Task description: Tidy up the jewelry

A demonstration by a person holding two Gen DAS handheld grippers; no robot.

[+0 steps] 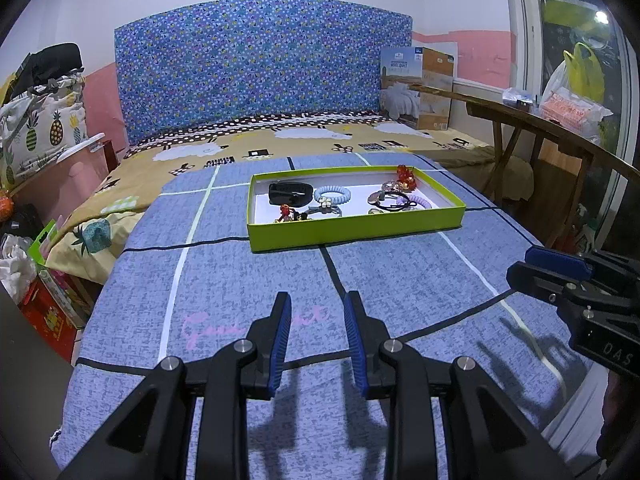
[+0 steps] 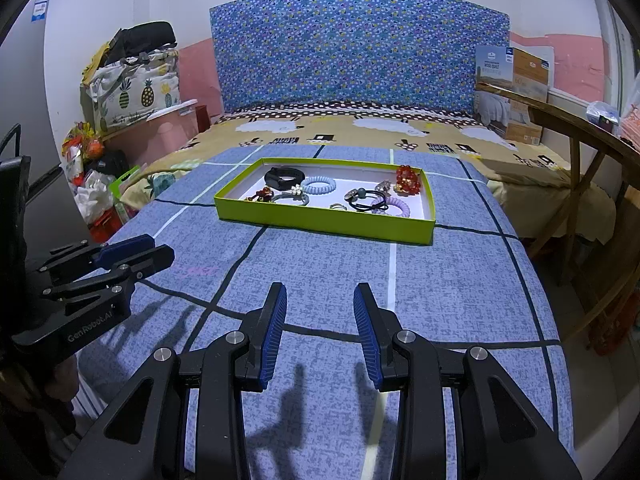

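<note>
A shallow lime-green tray (image 1: 352, 230) (image 2: 320, 222) lies on the blue checked bedcover ahead of both grippers. It holds a black band (image 1: 290, 193) (image 2: 282, 178), a pale blue coil hair tie (image 1: 333, 195) (image 2: 318, 185), a purple coil tie (image 1: 416, 202) (image 2: 394, 206), a black elastic (image 2: 362, 202), red beads (image 1: 405, 174) (image 2: 408, 180) and small trinkets. My left gripper (image 1: 316, 304) is open and empty, well short of the tray. My right gripper (image 2: 320, 296) is open and empty too. Each shows at the edge of the other's view, the right one (image 1: 548, 272) and the left one (image 2: 132, 254).
A patterned blue headboard (image 1: 260, 68) and a yellow sheep-print sheet (image 1: 320, 140) lie beyond the tray. A cardboard box (image 1: 420, 88) stands at the back right. A wooden rail (image 1: 540, 120) runs along the right. Bags and clutter (image 1: 36, 240) sit at the left.
</note>
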